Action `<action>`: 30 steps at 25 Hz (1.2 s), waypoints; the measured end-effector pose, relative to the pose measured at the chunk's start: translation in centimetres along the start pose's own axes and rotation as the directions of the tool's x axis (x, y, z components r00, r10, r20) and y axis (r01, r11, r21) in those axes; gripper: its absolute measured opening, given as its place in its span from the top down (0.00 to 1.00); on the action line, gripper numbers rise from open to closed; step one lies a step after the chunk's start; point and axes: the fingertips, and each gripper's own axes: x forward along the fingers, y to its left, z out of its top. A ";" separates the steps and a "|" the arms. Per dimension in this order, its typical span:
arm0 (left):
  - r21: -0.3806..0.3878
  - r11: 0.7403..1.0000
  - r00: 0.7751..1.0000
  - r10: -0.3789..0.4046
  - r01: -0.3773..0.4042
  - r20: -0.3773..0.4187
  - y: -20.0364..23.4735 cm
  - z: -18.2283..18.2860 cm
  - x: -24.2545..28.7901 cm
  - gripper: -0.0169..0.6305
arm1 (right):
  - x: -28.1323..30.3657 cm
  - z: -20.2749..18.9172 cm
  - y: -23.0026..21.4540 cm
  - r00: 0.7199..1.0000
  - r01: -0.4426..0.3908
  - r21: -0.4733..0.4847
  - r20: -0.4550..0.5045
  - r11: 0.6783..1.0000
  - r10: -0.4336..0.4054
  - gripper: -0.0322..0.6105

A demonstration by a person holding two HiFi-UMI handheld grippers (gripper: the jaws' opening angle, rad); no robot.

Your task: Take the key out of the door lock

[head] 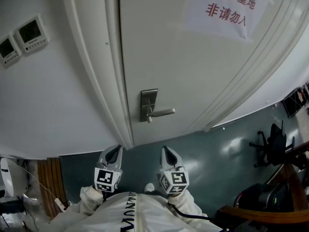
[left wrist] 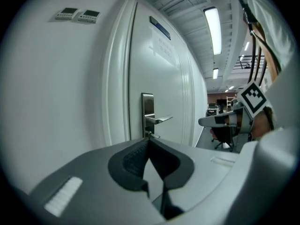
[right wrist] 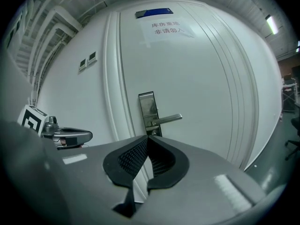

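A white door carries a silver lock plate (head: 148, 104) with a lever handle (head: 162, 113). A small key (head: 150, 120) sticks out of the plate just under the handle. My left gripper (head: 114, 151) and right gripper (head: 167, 152) hang side by side below the lock and well short of the door. Both are shut, with nothing between the tips. In the left gripper view the lock plate (left wrist: 148, 110) and key (left wrist: 150, 135) lie straight beyond the closed left gripper (left wrist: 149, 138). In the right gripper view the lock plate (right wrist: 149, 108) stands just above the closed right gripper (right wrist: 147, 137).
A paper sign (head: 231, 6) with red characters is stuck on the door. Two wall control panels (head: 23, 39) sit left of the door frame (head: 113, 95). An office chair (head: 271, 146) and wooden furniture (head: 285, 211) stand on the green floor to the right.
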 end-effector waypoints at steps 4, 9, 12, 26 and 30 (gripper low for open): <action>-0.027 0.998 0.999 0.051 -0.051 0.006 -0.8 0.0 0.0 0.97 | 0.2 0.0 -0.5 0.998 -0.057 -0.022 -0.012 0.998 0.057 0.95; -0.069 0.991 0.993 0.114 -0.114 -0.004 -2.1 -0.8 -0.9 0.97 | -0.4 -1.1 -1.1 0.994 -0.109 -0.026 -0.036 0.994 0.108 0.95; -0.074 0.988 0.991 0.133 -0.135 -0.020 -3.0 -1.4 -1.4 0.97 | -0.8 -1.8 -1.4 0.990 -0.133 -0.017 -0.045 0.991 0.132 0.95; -0.075 0.987 0.990 0.141 -0.141 -0.004 -1.1 -1.2 -1.7 0.97 | 1.8 -1.2 0.8 0.987 -0.156 0.040 -0.041 0.987 0.158 0.95; -0.068 0.990 0.992 0.122 -0.121 0.014 -0.6 -0.5 -1.1 0.97 | 2.6 -1.5 0.7 0.985 -0.157 0.102 -0.051 0.982 0.163 0.95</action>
